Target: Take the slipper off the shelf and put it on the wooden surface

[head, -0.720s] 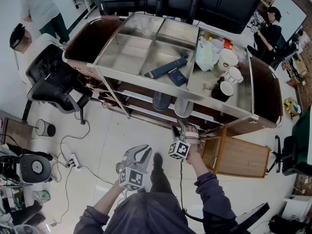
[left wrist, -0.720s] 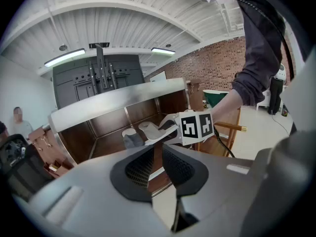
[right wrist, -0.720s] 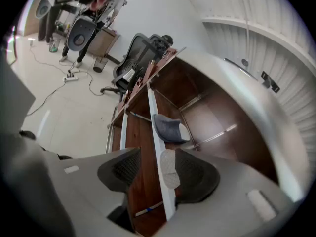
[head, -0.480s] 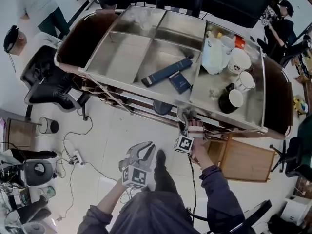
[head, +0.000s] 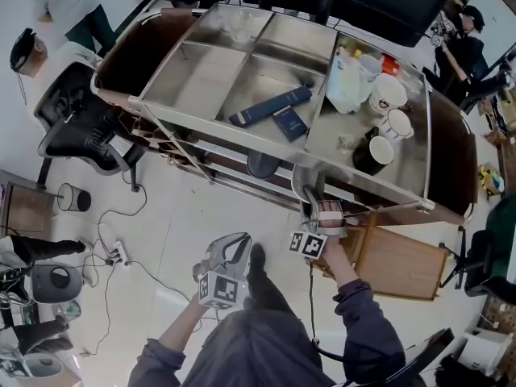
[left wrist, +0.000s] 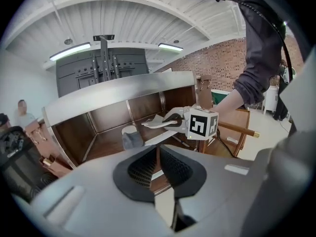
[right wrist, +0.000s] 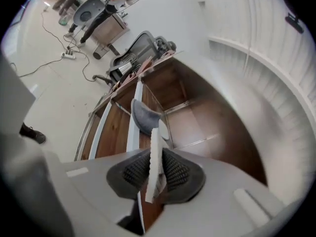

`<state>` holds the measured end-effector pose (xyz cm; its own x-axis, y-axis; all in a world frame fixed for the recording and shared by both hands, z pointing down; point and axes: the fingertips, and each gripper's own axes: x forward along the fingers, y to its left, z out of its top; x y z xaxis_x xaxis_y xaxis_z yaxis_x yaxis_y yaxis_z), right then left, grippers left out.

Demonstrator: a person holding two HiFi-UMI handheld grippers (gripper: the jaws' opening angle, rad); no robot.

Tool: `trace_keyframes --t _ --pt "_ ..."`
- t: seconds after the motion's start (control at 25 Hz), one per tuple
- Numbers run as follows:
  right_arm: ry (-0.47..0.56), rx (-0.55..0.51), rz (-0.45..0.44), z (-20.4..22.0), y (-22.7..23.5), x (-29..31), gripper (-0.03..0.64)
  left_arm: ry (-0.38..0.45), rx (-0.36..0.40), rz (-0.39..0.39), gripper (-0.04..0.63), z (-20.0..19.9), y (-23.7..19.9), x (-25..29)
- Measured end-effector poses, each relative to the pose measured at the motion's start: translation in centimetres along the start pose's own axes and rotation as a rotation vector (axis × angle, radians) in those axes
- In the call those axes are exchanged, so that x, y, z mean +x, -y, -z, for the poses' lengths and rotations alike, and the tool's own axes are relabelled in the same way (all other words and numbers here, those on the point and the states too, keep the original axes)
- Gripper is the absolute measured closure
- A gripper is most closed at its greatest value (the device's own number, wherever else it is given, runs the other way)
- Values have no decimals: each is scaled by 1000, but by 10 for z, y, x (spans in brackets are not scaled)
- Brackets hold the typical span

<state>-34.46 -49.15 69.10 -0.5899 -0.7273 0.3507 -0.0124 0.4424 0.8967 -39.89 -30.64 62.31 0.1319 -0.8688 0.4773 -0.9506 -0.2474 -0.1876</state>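
A pale slipper [head: 304, 181] lies at the front edge of the cart's lower wooden shelf [head: 234, 161], half hidden under the steel top. My right gripper [head: 314, 201] is shut on its thin white sole [right wrist: 155, 152], which stands edge-on between the pads. From the left gripper view the slipper [left wrist: 157, 122] sticks out leftward from the right gripper [left wrist: 174, 124]. A second, grey slipper [head: 262, 165] [right wrist: 142, 115] [left wrist: 131, 138] rests further in on the same shelf. My left gripper [head: 234, 248] [left wrist: 157, 157] hangs over the floor, shut and empty. A wooden board [head: 395, 261] lies at the cart's right.
The steel cart top [head: 201, 79] carries two dark blue books [head: 270, 109], several mugs [head: 388, 95] and a jug [head: 343, 79]. A black office chair [head: 81, 127] stands left of the cart. Cables and a power strip [head: 119, 252] lie on the floor. People stand at the room's far corners.
The head view has shifted slightly. My right gripper stays at the shelf's front edge with the slipper between its jaws; the left gripper keeps its place over the floor.
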Motion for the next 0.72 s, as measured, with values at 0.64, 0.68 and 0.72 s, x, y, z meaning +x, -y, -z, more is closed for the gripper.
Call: trace_keyframes --t 0.64,0.68,0.72 --pt "-24 93 50 67 -40 -407 555 161 14 22 578 8 287 -187" --pt "-52 102 48 83 -45 -420 555 162 13 34 578 8 300 -192" --pt "-80 110 45 98 -49 -432 555 162 15 44 578 7 312 -195"
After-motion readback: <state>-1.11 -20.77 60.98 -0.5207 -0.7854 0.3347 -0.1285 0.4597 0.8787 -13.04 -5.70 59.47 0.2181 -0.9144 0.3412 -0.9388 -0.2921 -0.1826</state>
